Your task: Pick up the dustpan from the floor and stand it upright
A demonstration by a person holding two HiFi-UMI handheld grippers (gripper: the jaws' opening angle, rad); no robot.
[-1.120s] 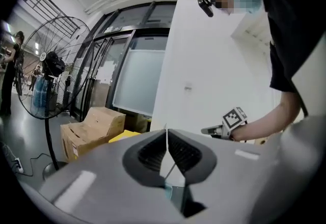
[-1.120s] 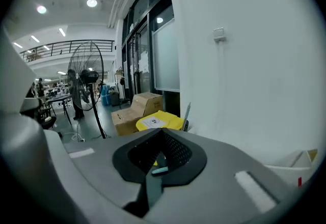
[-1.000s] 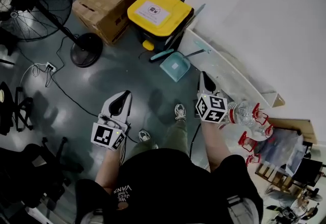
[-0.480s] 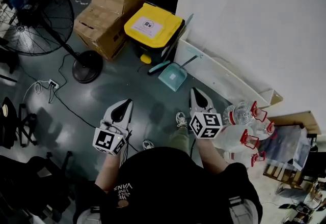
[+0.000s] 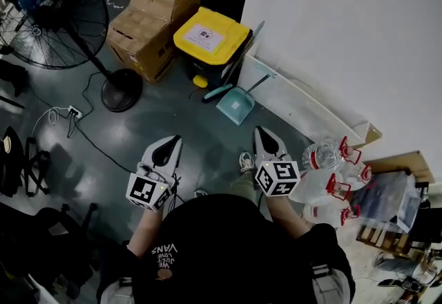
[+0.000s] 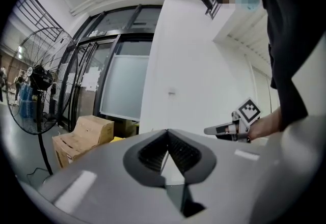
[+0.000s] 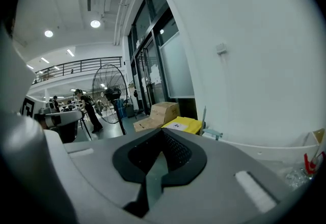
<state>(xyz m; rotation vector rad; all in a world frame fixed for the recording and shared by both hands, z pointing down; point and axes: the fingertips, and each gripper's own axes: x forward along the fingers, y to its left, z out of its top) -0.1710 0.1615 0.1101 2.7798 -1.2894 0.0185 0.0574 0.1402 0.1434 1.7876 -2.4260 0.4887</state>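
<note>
Both my tongs are pressed together and empty, with the dustpan well ahead on the floor.
My left tongs [image 5: 168, 142] and right tongs [image 5: 262, 135] hang over bare grey floor [image 5: 186, 119], open up to the teal dustpan [image 5: 236, 105]. It lies below the yellow-lidded bin [image 5: 210, 36], beside a brush [image 5: 218, 92], its handle toward the white ledge [image 5: 304, 112]. The fan base [image 5: 121, 90] and cable [image 5: 90, 133] crowd the left, the water bottles [image 5: 321, 156] the right. The bin's label [image 5: 205, 36] is too small to read.

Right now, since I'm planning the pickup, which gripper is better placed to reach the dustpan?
Right, probably. The right gripper sits nearer the dustpan, which lies just ahead of it; the left gripper is farther off to the side. Both are shut and empty.
</note>
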